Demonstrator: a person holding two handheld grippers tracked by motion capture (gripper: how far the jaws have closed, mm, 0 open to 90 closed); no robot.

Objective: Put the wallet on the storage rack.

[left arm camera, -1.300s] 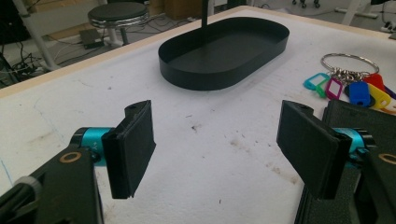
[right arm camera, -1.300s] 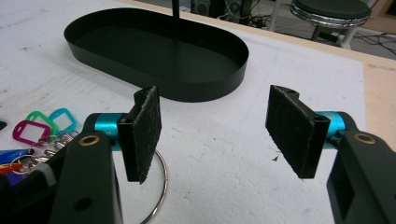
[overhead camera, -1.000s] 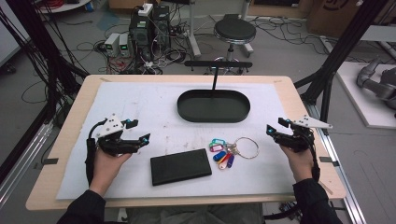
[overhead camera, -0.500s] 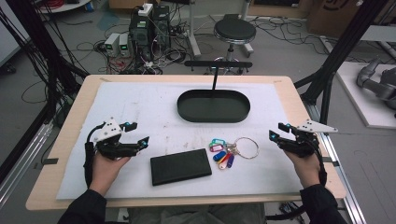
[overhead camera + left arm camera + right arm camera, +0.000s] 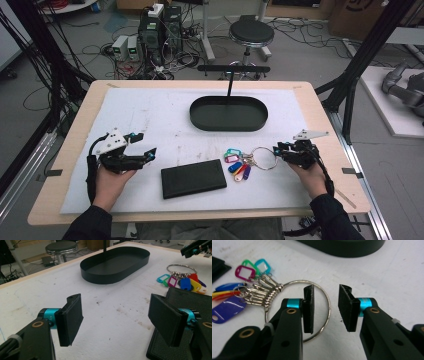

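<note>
Key ring straddled by half-open right tongs, one jaw inside its loop; left tongs wide apart, empty

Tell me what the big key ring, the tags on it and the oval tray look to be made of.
Key ring: thin bright metal wire, shiny, glinting silver. Tags: glossy coloured plastic, probably, some with clear label windows. Oval tray: matte black, thin upright wall with a crisp edge, likely painted sheet metal, though stiff plastic can't be ruled out.
</note>
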